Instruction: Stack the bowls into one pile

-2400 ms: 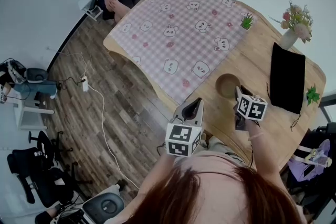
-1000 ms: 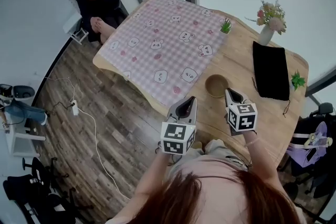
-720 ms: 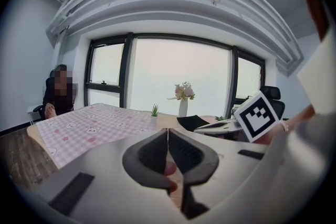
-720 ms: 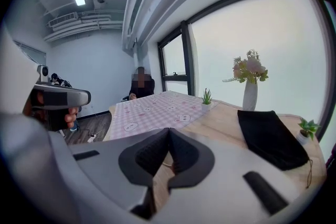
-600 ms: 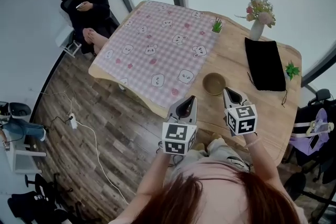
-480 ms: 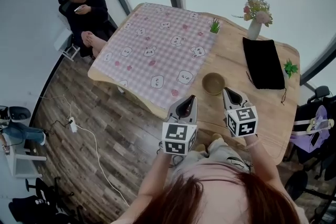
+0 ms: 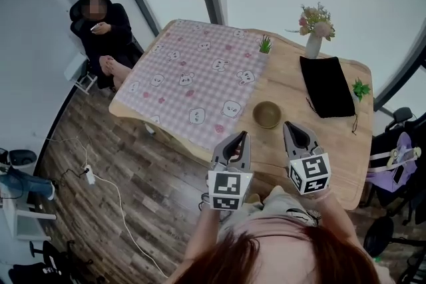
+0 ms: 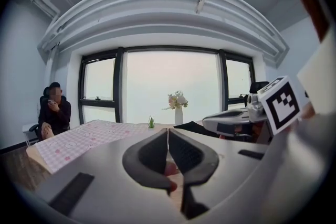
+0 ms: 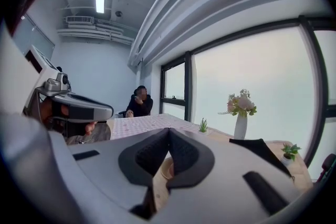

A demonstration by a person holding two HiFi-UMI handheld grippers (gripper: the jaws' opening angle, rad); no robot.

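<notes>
One brown bowl pile (image 7: 267,114) stands on the wooden table (image 7: 333,136), just off the tablecloth's edge. Both grippers hang in the air on the near side of it, pointing roughly level toward it. My left gripper (image 7: 240,137) is to the bowl's lower left; its jaw tips meet in the left gripper view (image 8: 168,132) with nothing held. My right gripper (image 7: 293,127) is below and right of the bowl, shut and empty (image 9: 168,132). A sliver of the bowl (image 9: 167,168) shows through the gap behind its jaws.
A pink checked cloth with bear prints (image 7: 200,80) covers the table's left half. At the far side are a vase of flowers (image 7: 313,43), a black pouch (image 7: 326,95) and two small green plants (image 7: 265,44) (image 7: 360,88). A person sits beyond the far-left corner (image 7: 106,30).
Both grippers have risen and drawn back from the bowl, the right one more. The bowl has stayed in place on the table.
</notes>
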